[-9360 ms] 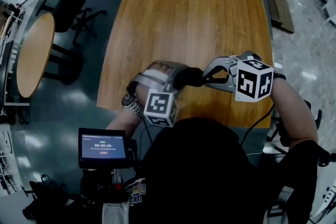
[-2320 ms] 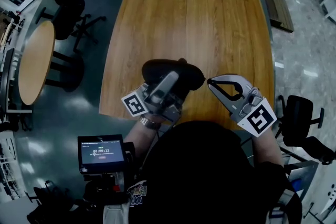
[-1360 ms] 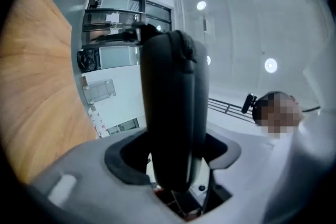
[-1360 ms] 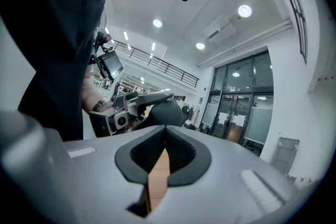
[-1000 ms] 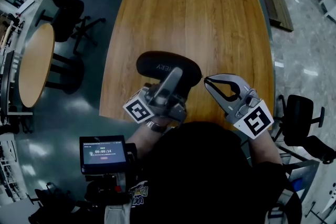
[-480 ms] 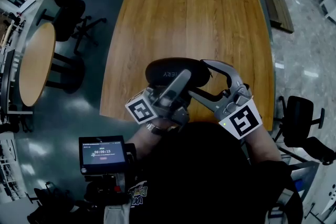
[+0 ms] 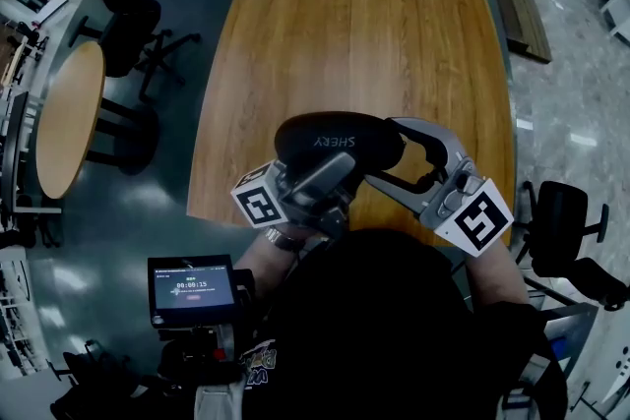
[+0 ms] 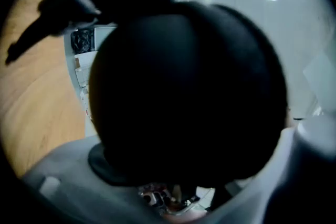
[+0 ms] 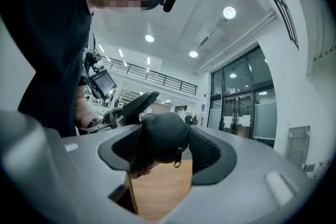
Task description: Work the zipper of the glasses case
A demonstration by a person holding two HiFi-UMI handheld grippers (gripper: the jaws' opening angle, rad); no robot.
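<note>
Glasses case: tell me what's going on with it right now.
A person works on a black glasses case with a handheld gripper in each hand. The left gripper holds the case clamped in its jaws over the wooden table. The right gripper has its jaws apart around one end of the case, where the zipper pull hangs down. It has not yet closed on the pull.

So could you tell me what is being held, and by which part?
The left claw grips the glasses case around its middle; the right claw straddles its zipper-pull end, grip unclear.
</note>
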